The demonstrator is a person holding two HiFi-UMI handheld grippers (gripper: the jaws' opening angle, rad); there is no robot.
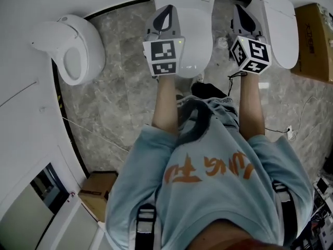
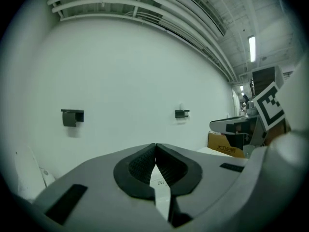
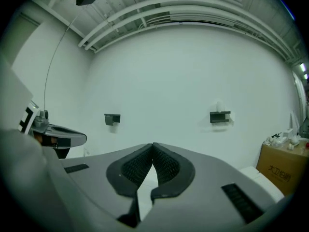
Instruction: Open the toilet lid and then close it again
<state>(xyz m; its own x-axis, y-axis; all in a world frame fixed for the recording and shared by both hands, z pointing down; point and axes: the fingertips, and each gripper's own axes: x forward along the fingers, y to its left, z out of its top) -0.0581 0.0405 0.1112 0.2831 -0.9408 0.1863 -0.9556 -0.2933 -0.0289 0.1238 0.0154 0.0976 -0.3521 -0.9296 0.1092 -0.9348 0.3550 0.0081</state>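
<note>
Gleaming smooth oval toilet lid (image 1: 197, 40) above veined marbled floor (image 1: 119, 100)

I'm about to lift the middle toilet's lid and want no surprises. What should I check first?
1. The middle toilet lid is down: ok.
2. The left gripper is empty, jaws together: ok.
3. The right gripper is empty, jaws together: ok.
4. The left gripper is lined up over that lid: ok.
5. The right gripper is lined up too: not ok, it sits toward the right-hand toilet.
6. Contact with the lid: cannot tell.
</note>
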